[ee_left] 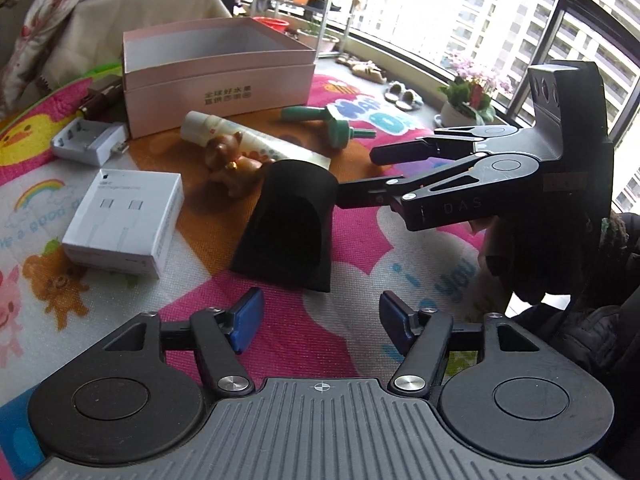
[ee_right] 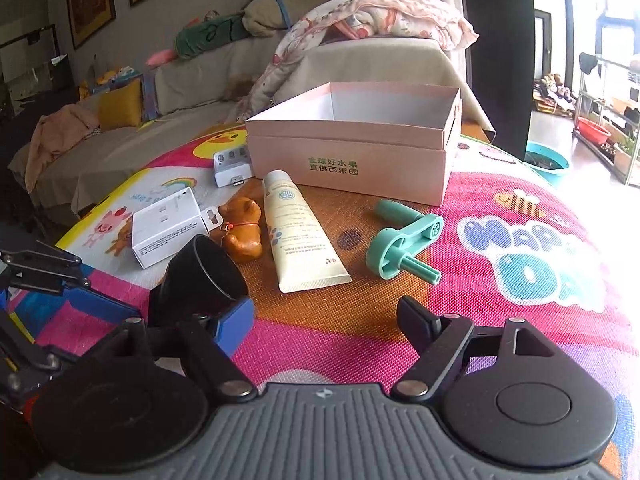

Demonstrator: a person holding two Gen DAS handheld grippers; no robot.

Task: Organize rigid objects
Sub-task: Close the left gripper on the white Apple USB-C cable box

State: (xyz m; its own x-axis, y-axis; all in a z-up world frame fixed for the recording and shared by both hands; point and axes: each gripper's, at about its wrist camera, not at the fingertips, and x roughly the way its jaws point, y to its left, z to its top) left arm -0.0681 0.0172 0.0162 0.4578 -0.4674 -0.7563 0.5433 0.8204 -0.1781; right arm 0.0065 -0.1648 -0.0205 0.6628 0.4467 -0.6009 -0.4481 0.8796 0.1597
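Observation:
A black nozzle-shaped piece (ee_left: 286,232) lies on the colourful mat; it also shows in the right wrist view (ee_right: 198,276). My left gripper (ee_left: 320,320) is open and empty just in front of it. My right gripper (ee_right: 326,320) is open; seen from the left wrist view (ee_left: 360,176), its lower finger touches the black piece's side. Behind lie a cream tube (ee_right: 298,232), a brown bear figurine (ee_right: 242,230), a green crank handle (ee_right: 404,244), a white cable box (ee_left: 124,224) and a white adapter (ee_left: 90,142). An open pink box (ee_right: 360,156) stands at the back.
A sofa with blankets (ee_right: 360,20) is behind the pink box. A potted plant (ee_left: 472,96) and slippers sit by the window. A shelf rack (ee_left: 304,4) stands on the balcony. A dark jacket (ee_left: 580,320) is at the right.

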